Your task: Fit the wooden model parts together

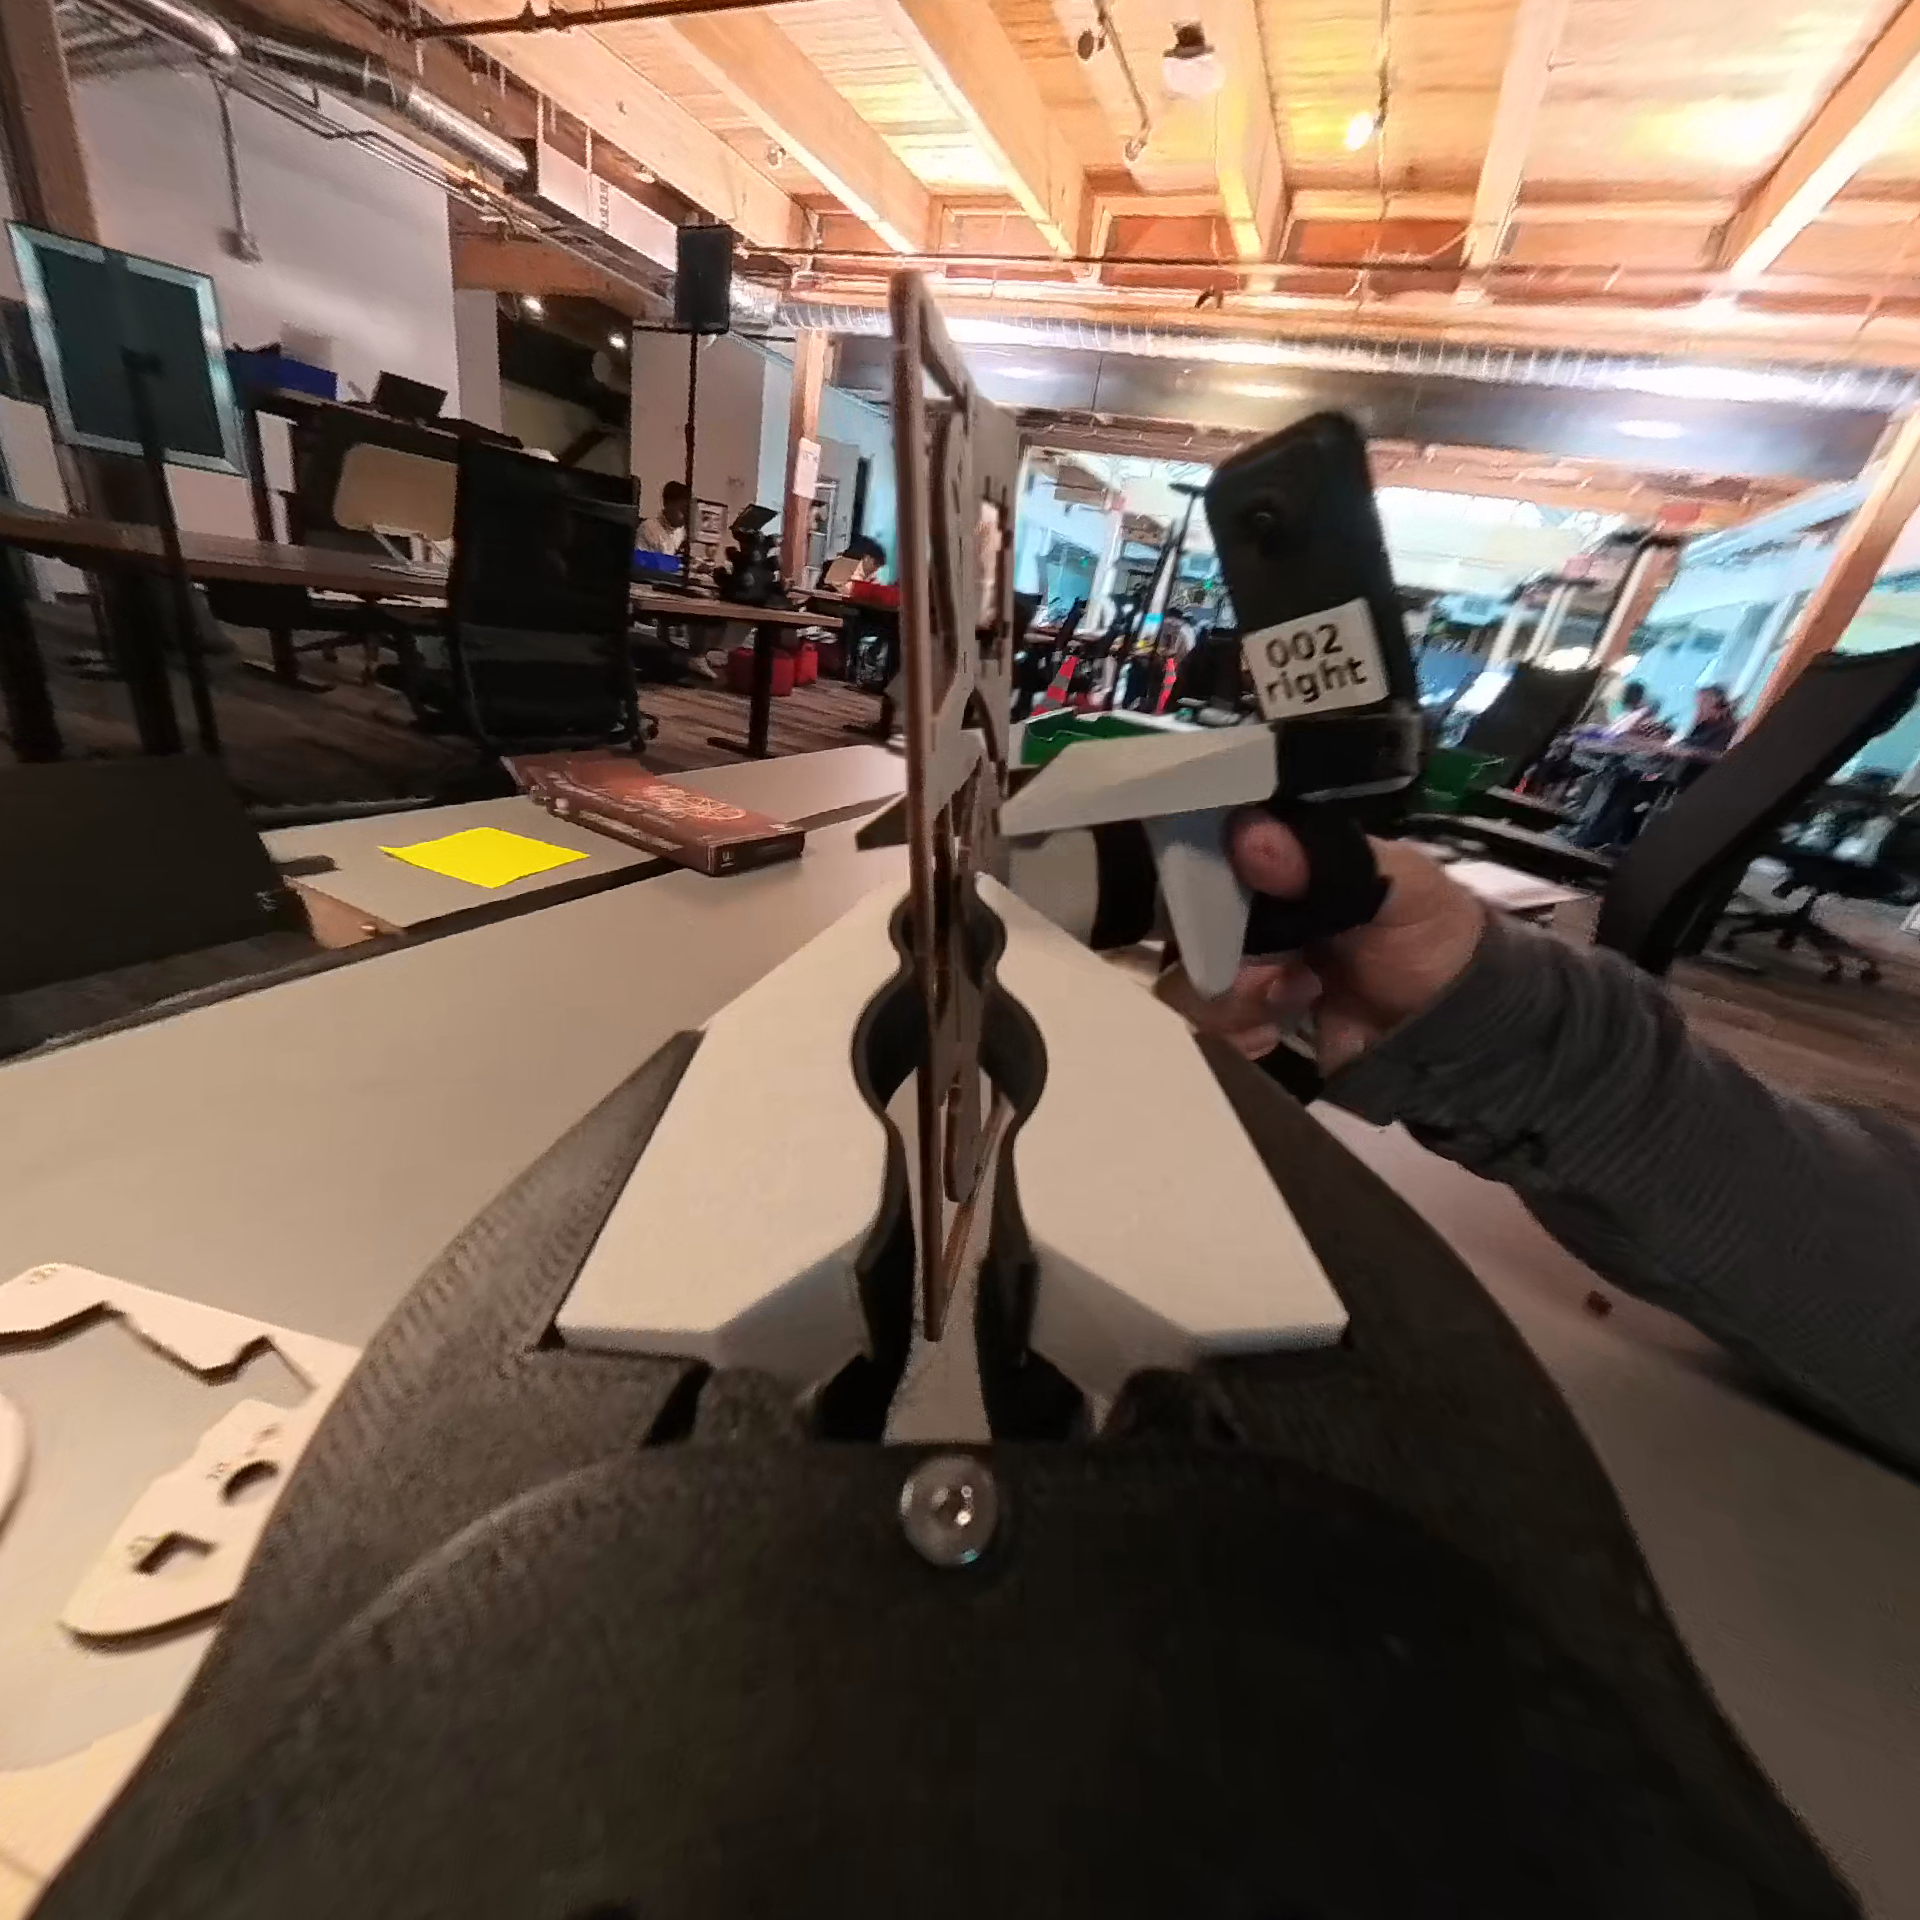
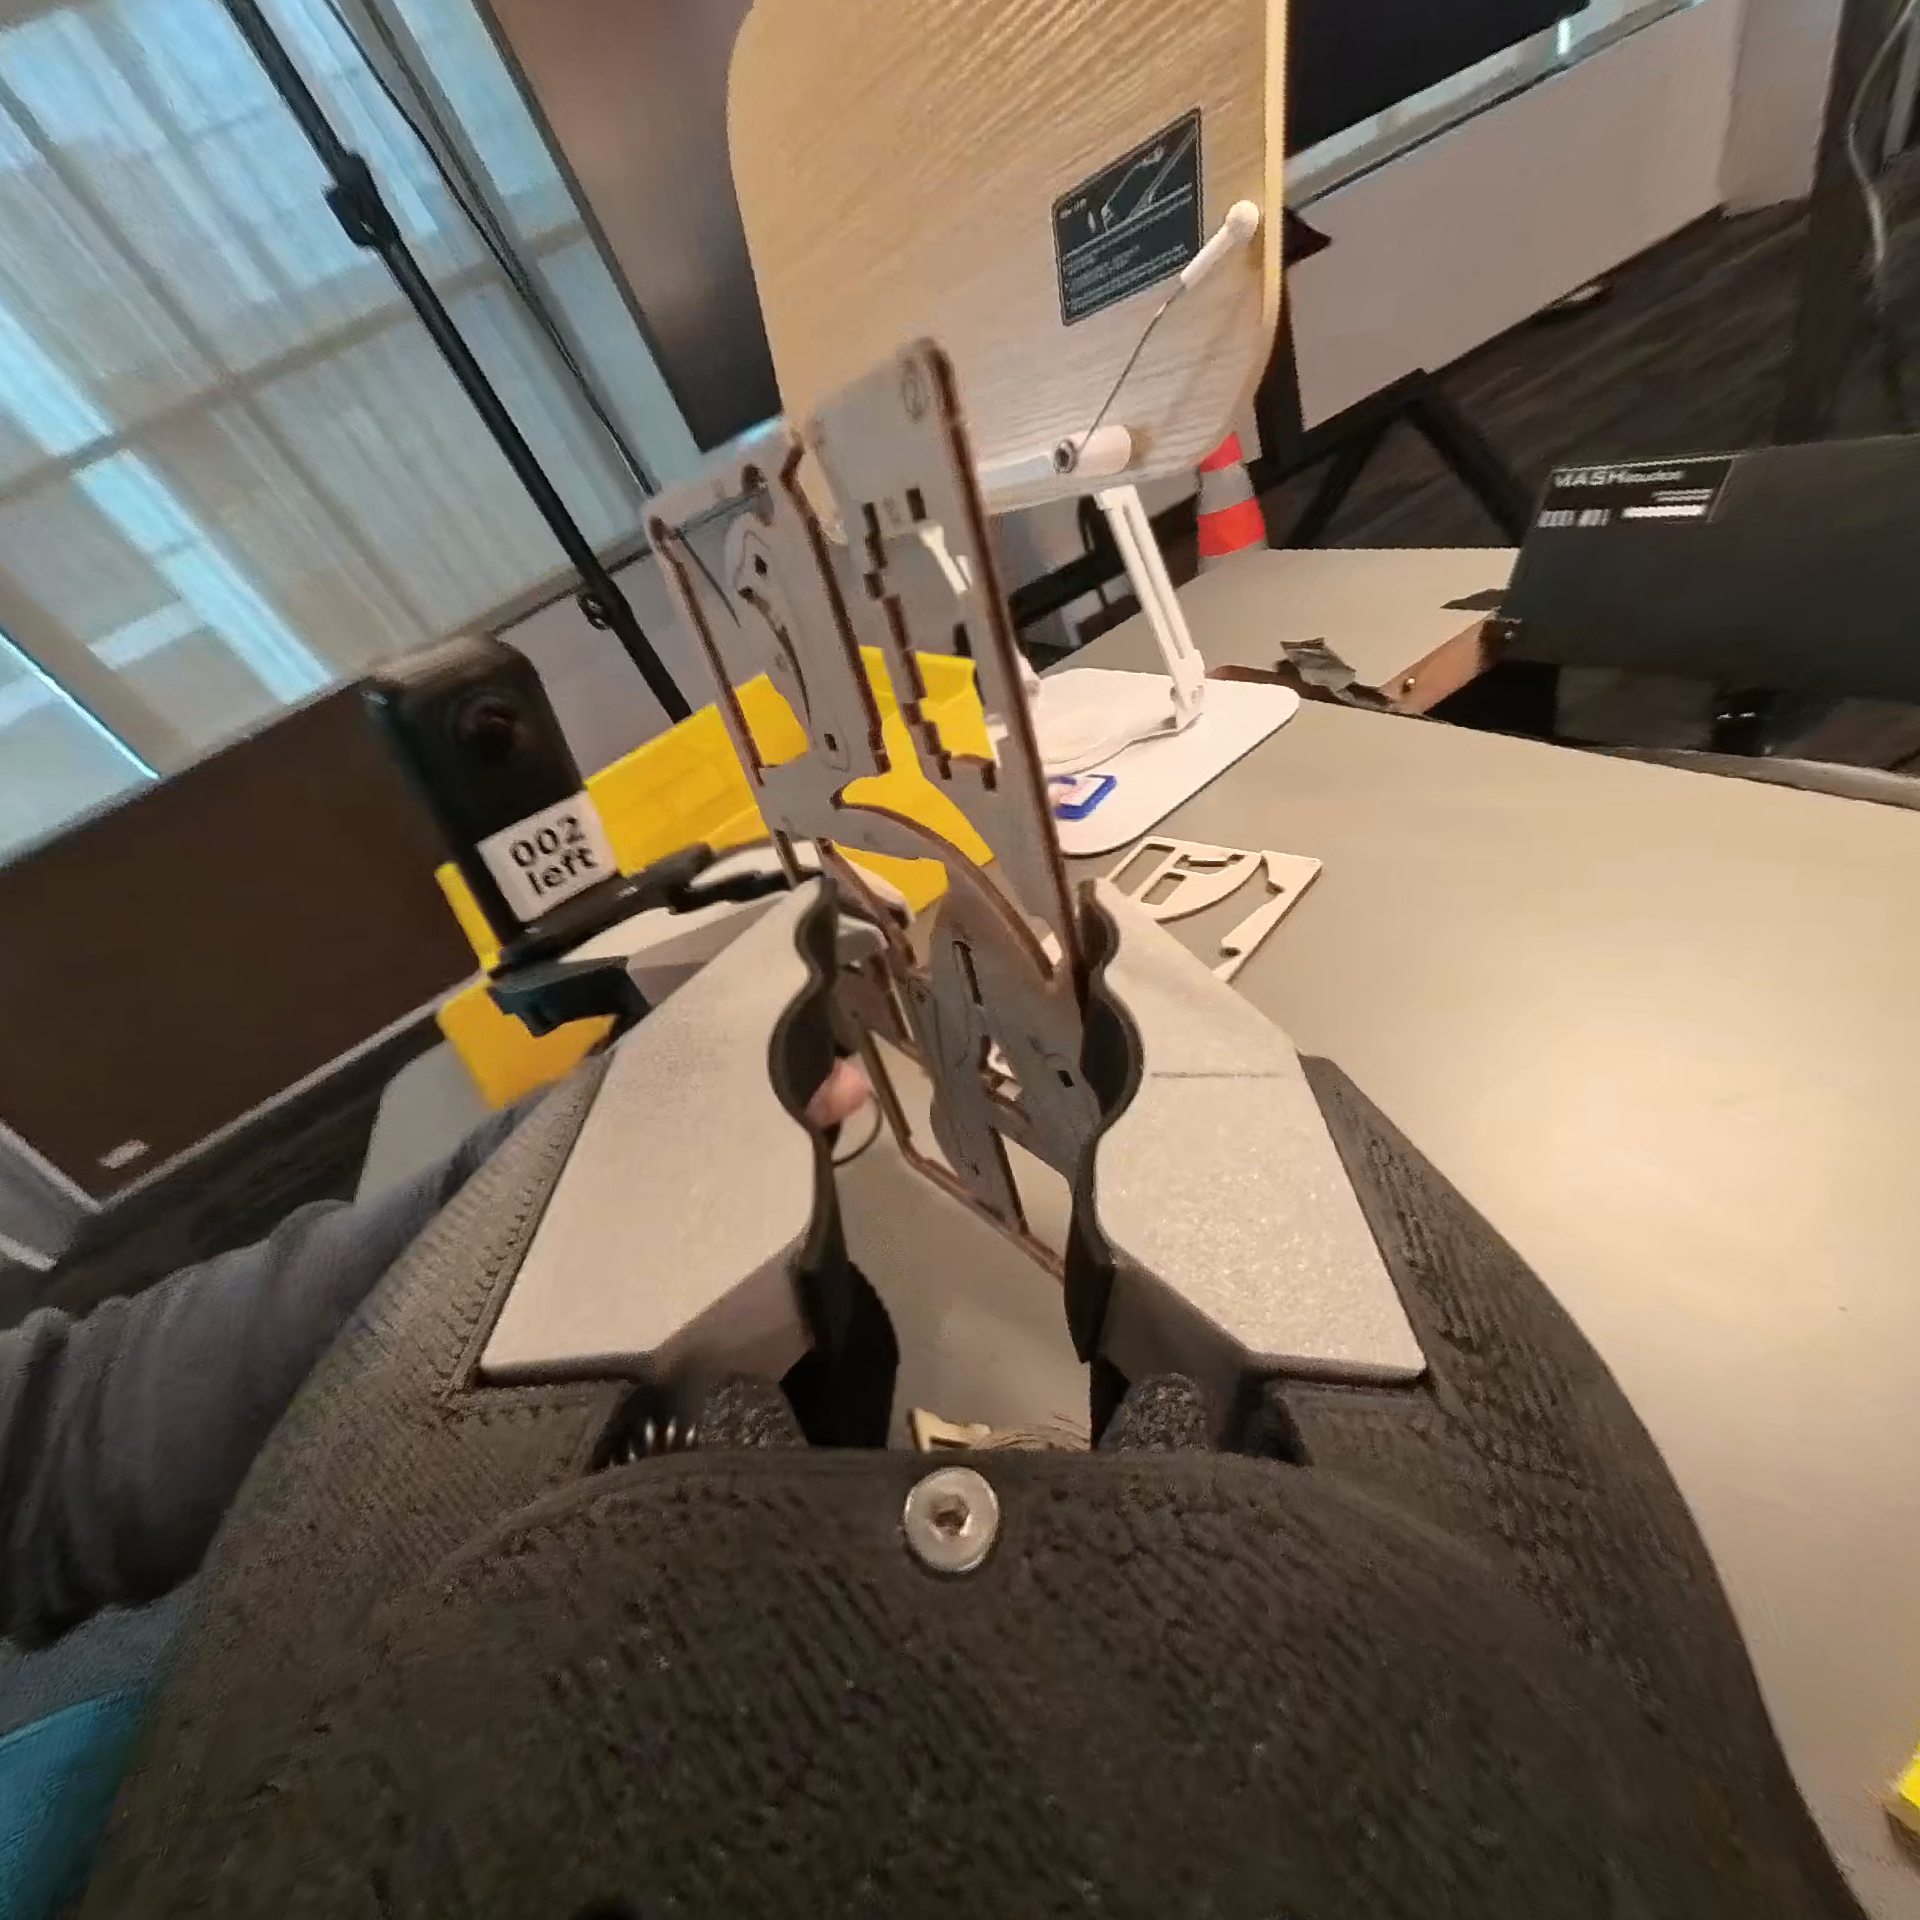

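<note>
**A:** Sheet point(image 1: 940, 727) of laser-cut wooden parts: where is it now?

**B:** Lifted off the bench point(image 1: 260, 1091), standing on edge. The left tongs point(image 1: 948, 935) are pinched tight on its lower edge. In the right wrist view its face shows, with parts still sitting in the frame among several empty cut-outs.

**A:** And the right tongs point(image 2: 951, 935)?

**B:** Spread fairly wide around the sheet's near part. One finger point(image 2: 1101, 997) touches or nearly touches its edge, but nothing is clamped.

**A:** So how far along is it?

**B:** Early, I'd judge. I see no two parts joined anywhere. Another spent sheet point(image 2: 1216, 883) lies flat on the bench, and a pale one with cut-outs point(image 1: 156, 1455) lies near the left tongs.

**A:** What's left?

**B:** Probably pushing a part free of the frame, then all the fitting.
</note>
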A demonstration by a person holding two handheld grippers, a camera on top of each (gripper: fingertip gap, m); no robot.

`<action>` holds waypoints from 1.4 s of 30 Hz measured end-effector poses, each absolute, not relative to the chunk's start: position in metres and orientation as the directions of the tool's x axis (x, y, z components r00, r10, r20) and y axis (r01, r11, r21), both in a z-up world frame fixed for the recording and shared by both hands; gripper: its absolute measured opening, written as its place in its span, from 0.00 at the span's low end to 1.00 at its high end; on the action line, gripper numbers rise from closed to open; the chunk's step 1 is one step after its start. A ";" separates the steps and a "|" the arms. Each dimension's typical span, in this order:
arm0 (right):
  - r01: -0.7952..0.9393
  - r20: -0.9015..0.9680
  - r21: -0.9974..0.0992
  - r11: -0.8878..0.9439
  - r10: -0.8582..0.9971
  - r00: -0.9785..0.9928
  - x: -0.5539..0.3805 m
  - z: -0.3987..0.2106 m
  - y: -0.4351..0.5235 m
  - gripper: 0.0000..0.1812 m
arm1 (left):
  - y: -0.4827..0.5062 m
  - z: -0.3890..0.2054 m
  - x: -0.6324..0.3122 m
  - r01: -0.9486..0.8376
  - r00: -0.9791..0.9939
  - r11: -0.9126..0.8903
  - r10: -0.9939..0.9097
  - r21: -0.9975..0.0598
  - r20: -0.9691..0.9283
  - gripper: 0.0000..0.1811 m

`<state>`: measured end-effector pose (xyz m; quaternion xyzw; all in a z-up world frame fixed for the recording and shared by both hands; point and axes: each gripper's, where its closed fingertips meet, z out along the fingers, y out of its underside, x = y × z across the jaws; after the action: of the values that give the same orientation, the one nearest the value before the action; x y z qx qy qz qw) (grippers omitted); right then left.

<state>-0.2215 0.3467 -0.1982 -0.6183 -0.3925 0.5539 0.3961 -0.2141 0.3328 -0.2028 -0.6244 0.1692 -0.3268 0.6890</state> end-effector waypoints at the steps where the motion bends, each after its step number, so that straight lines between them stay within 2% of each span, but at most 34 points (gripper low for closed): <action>1: 0.035 -0.387 -0.920 -0.391 0.919 0.076 -0.219 -0.198 0.349 0.25 | 0.334 -0.202 -0.215 0.273 0.717 -0.009 -0.665 -0.962 0.209 0.01; 4: 0.001 -0.397 -0.917 -0.398 0.915 0.077 -0.207 -0.194 0.358 0.26 | 0.336 -0.197 -0.230 0.378 0.705 -0.014 -0.644 -0.926 0.298 0.01; 7: 0.018 -0.457 -0.889 -0.457 0.889 0.015 -0.198 -0.195 0.359 0.25 | 0.331 -0.183 -0.246 0.531 0.607 -0.030 -0.684 -0.847 0.404 0.01; 11: 0.101 -0.521 -0.853 -0.511 0.845 -0.125 -0.200 -0.203 0.340 0.18 | 0.324 -0.174 -0.250 0.653 0.455 -0.092 -0.746 -0.752 0.486 0.00; 14: 0.102 -0.528 -0.849 -0.518 0.827 -0.193 -0.204 -0.200 0.330 0.01 | 0.323 -0.173 -0.245 0.652 0.429 -0.110 -0.762 -0.750 0.485 0.01; 19: 0.018 -0.567 -0.810 -0.586 0.776 -0.275 -0.199 -0.186 0.331 0.00 | 0.318 -0.170 -0.243 0.665 0.387 -0.120 -0.788 -0.737 0.479 0.01; 26: -0.070 -0.597 -0.758 -0.649 0.733 -0.326 -0.192 -0.176 0.340 0.00 | 0.324 -0.179 -0.228 0.628 0.397 -0.163 -0.774 -0.761 0.493 0.16; 31: -0.054 -0.564 -0.790 -0.611 0.758 -0.329 -0.199 -0.175 0.329 0.00 | 0.320 -0.182 -0.205 0.588 0.337 -0.228 -0.803 -0.776 0.491 0.15; 35: -0.022 -0.525 -0.828 -0.560 0.789 -0.318 -0.206 -0.178 0.319 0.00 | 0.317 -0.182 -0.198 0.555 0.368 -0.193 -0.815 -0.809 0.447 0.01; 42: -0.030 -0.455 -0.879 -0.476 0.855 -0.248 -0.200 -0.181 0.327 0.06 | 0.322 -0.194 -0.196 0.441 0.455 -0.212 -0.784 -0.872 0.422 0.01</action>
<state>-0.2002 0.3270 -0.1805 -0.5207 -0.3964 0.6833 0.3239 -0.1961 0.3218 -0.1942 -0.5954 0.1440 -0.5018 0.6108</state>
